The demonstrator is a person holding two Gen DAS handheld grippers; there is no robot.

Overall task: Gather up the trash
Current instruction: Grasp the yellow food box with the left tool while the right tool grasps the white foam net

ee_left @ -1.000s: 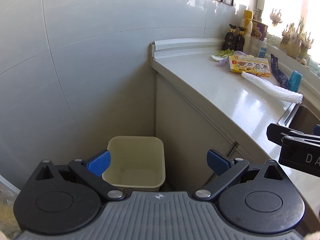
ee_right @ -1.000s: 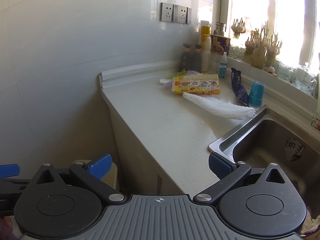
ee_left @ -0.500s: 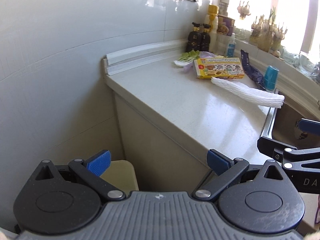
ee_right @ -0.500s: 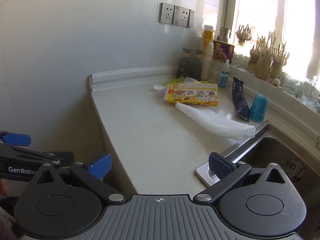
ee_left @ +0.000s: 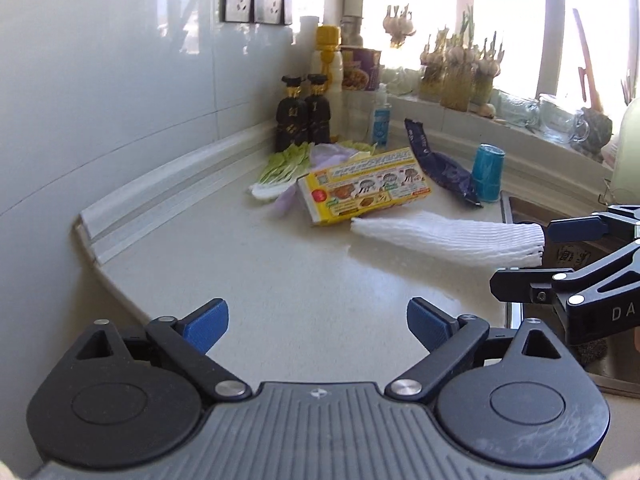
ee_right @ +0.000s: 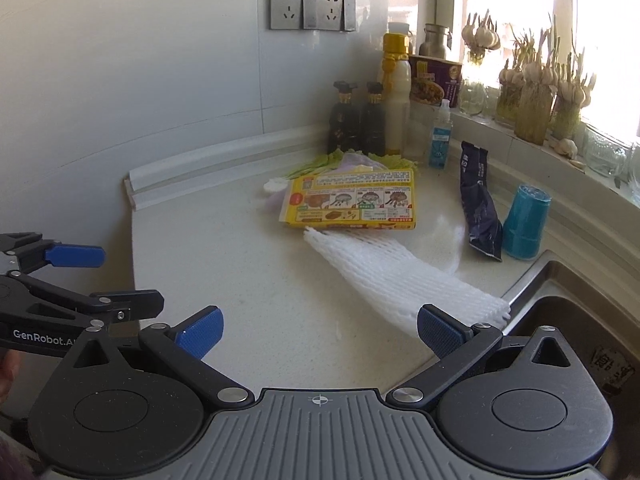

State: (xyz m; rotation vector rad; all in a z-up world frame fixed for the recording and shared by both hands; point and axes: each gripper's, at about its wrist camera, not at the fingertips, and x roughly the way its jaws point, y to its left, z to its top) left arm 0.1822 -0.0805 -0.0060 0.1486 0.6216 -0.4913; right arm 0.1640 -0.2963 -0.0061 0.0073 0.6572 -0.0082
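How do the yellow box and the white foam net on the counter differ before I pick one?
The yellow box is rigid, flat and printed with pictures; the white foam net is plain, ribbed and soft-looking. The box lies farther back, by the vegetable scraps; the net stretches forward, its near end at the sink edge, close to the open right gripper. Both lie flat, touching, ungrasped.

Far ahead against the wall stand two dark bottles (ee_right: 362, 118) beside a yellow-capped bottle (ee_right: 396, 96) and a small spray bottle (ee_right: 440, 136). Sockets (ee_right: 312, 6) hang above. Garlic jars (ee_right: 536, 96) line the sill ahead right; the sink (ee_right: 576, 320) lies right.
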